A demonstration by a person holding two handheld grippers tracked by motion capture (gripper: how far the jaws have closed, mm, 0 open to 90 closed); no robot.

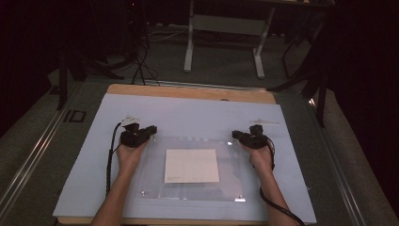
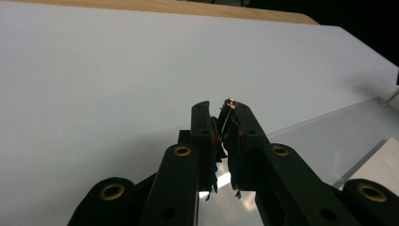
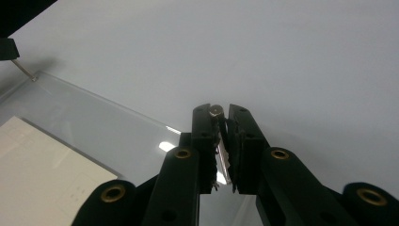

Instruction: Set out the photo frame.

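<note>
Left gripper at the far-left corner of the clear acrylic sheet. In the left gripper view its fingers are pressed nearly together, pinching the sheet's corner at a small metal standoff screw.

Sheet lies flat on the pale blue mat that covers the surface, towards the near edge and roughly centred. Under or within it, a white paper sits square in the middle. More small metal fittings show at the near corners.

Right gripper at the far-right corner, mirrored. Right gripper view: fingers closed on that corner, a second screw head between the tips.

Progress, as judged: both far corners are gripped, so the grasp looks complete. Whether the sheet has left the mat cannot be told; it looks level and down. The lift or shift of the sheet, and anything to be done with the paper, remains.
</note>
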